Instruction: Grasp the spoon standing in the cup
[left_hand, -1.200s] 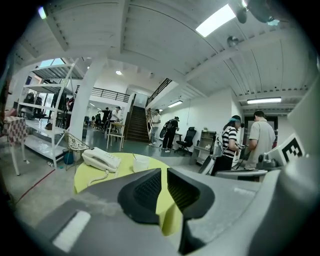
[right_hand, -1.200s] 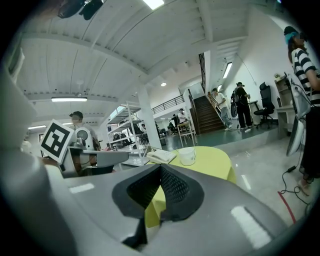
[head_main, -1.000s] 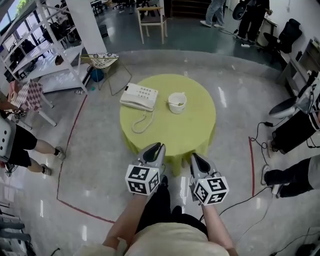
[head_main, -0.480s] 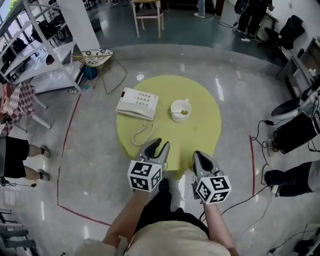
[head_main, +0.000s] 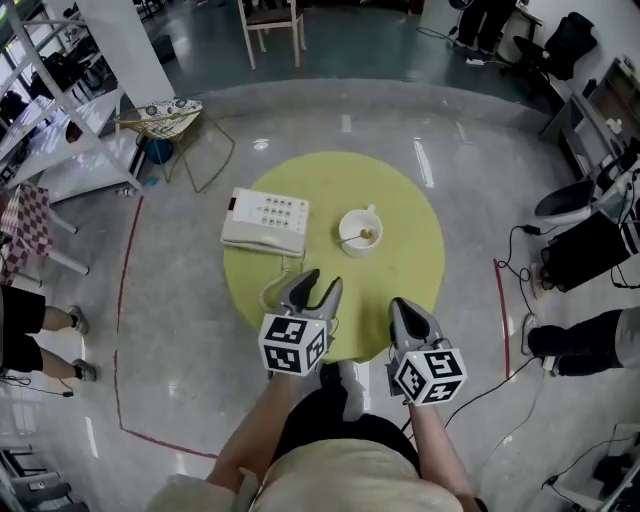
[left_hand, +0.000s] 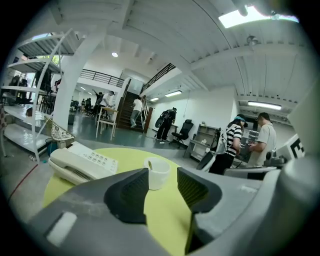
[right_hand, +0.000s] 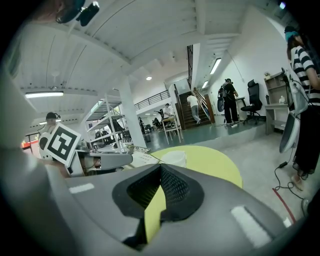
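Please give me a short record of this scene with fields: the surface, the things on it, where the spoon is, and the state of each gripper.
surface: round yellow-green table
things on it: white telephone at left; white cup to its right, apart from it
spoon: in the cup, leaning on its rim, not grasped
left gripper: over the table's near edge, short of the cup, jaws opening, nothing between them
right gripper: beside the left one, jaws together, empty
task stage: spoon not yet reached
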